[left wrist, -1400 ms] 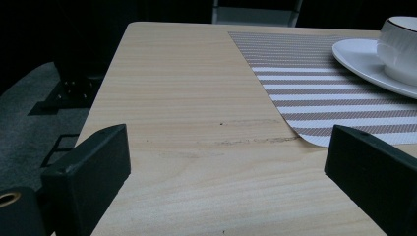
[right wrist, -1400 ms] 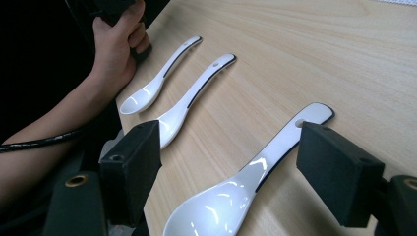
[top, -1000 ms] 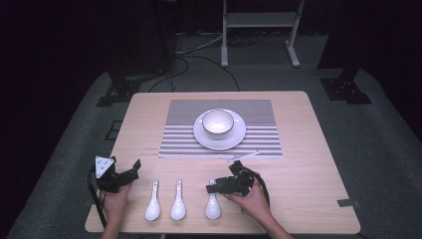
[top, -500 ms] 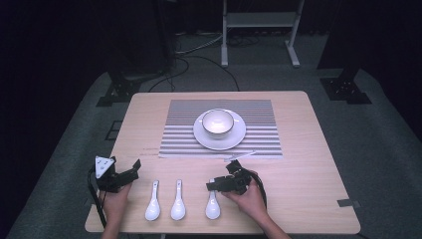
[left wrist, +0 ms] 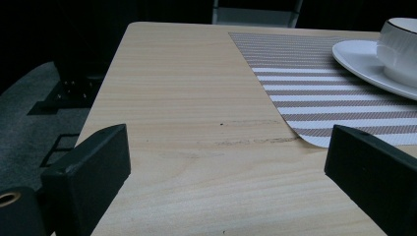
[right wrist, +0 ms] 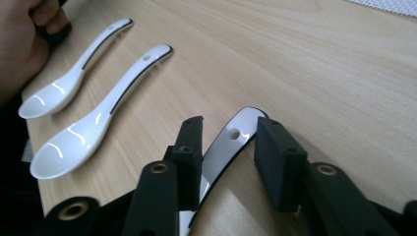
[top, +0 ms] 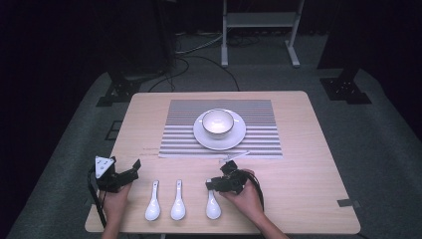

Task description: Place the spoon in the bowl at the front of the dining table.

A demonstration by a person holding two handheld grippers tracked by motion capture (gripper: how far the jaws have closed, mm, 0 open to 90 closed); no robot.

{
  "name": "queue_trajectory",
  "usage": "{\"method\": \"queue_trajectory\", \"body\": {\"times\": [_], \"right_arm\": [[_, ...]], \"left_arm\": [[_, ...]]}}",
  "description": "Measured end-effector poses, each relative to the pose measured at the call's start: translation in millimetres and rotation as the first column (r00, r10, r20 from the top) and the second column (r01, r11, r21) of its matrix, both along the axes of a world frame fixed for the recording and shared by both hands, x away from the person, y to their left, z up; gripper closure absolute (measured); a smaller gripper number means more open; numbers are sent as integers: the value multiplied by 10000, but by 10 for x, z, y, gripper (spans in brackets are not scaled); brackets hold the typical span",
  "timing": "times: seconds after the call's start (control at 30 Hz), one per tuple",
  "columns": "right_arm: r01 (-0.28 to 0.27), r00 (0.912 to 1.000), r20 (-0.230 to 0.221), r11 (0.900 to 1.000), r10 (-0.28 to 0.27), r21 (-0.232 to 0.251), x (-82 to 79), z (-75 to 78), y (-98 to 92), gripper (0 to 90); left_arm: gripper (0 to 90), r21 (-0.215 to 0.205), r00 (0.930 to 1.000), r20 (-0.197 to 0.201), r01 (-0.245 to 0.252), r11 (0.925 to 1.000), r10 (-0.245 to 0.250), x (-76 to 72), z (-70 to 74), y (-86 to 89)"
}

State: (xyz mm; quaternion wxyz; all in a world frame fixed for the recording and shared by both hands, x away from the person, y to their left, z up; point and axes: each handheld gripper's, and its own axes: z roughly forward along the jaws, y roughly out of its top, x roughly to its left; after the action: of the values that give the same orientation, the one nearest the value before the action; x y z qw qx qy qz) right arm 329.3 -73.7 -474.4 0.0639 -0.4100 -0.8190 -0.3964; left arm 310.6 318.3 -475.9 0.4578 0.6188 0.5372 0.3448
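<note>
- the rightmost spoon lies flat on the bench, third in a row of three along the near edge, its handle pointing away toward the striped mat.
- the right claw straddles that handle: one black pad sits against its left edge, the other stands just off its right edge with a sliver of wood showing between.
- what changed: its jaws have just been closing in around the handle, with the spoon between them; the hand itself has hardly shifted from the earlier frames. the pinch does not look finished, so i read it as half-spread, not yet clamped.
- meaning for the work: the grasp on this spoon looks nearly made; a lift would likely follow once both pads bite. the handle is glossy and thin, so it could skid or tip if the pads close unevenly.
- the middle spoon and the far spoon lie untouched, just beside each other.
- the left claw rests at the bench's left corner, spread wide with nothing between its pads, same place as earlier.
- farther off, a bowl sits on a plate on the mat.
</note>
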Motion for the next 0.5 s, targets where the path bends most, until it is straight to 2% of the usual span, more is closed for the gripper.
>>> {"method": "queue_trajectory", "body": {"times": [0.13,0.27,0.47,0.5], "right_arm": [[-133,9999,-73,9998,132,-166,2,12,7,668],[-406,9991,58,9974,410,-595,-8,30,27,747],[-840,9964,52,9903,851,-1107,9,65,49,782],[-935,9955,47,9880,948,-1227,6,66,59,849]], "left_arm": [[22,33,10000,-6,0,10000,0,-1,0,-2],[22,12,10000,6,-15,10000,15,0,0,0],[22,-1,10000,11,-18,10000,18,1,0,1],[22,9,10000,9,-3,10000,3,1,0,1]]}}
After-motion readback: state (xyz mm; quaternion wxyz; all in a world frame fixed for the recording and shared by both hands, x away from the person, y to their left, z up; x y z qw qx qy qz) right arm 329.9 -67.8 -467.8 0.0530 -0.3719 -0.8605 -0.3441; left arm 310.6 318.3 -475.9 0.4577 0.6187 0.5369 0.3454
